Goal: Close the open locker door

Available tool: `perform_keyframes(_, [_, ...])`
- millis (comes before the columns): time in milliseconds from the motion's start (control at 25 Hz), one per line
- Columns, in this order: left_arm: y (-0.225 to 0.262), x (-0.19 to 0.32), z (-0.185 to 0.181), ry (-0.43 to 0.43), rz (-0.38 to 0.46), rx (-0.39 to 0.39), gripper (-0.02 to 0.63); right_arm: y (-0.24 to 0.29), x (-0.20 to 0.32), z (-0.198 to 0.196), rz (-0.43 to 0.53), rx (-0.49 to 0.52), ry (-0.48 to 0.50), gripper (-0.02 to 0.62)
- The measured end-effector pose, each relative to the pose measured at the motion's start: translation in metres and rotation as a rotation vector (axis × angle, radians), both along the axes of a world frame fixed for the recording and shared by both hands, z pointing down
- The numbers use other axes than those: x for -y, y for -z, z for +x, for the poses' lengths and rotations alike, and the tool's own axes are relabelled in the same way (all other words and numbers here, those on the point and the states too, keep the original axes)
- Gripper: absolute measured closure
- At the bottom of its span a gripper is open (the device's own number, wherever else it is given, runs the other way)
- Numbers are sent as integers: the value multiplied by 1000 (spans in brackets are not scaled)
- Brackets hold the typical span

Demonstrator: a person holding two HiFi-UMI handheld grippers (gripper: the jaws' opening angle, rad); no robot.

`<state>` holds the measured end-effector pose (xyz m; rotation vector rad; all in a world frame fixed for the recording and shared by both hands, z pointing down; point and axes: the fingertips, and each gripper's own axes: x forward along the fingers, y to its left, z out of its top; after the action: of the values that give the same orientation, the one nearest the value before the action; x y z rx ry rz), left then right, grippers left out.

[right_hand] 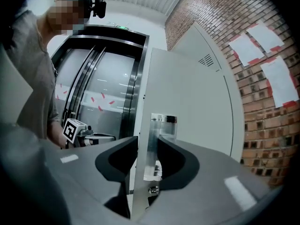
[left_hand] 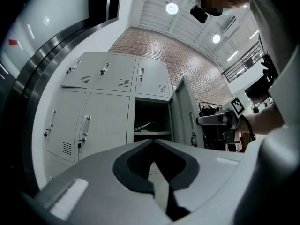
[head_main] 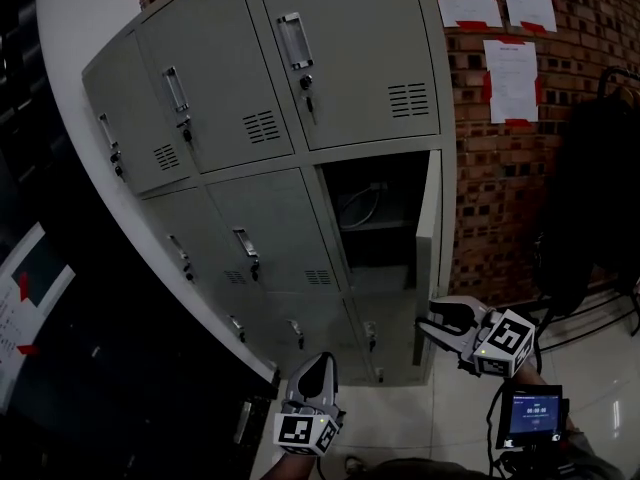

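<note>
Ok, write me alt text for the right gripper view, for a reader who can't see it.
The right tongs close on the free edge of the open grey locker door, with its metal handle between them. To the right is a brick wall with taped-up papers; to the left, the left gripper's marker cube before steel-framed doors.

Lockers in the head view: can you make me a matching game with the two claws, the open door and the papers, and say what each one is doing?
Things:
1. left claw
2. right claw
3. open grey metal locker door
4. white paper sheets

States:
A. stuck on the red brick wall
B. swung outwards, not shut
C. closed, holding nothing
D. clamped on the door's edge

Right pairs: 1-C, 2-D, 3-B, 4-A
</note>
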<state>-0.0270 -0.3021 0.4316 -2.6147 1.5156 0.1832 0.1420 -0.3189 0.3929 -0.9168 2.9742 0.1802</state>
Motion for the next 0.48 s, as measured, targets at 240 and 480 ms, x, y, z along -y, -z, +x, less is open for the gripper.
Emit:
perform_keyframes(240, [2, 22, -32, -9, 12, -1, 604, -3, 23, -37, -11, -29, -31, 466])
perform_keyframes(480, [3, 41, -63, -5, 14, 2, 604, -2, 52, -68, -14, -26, -90, 469])
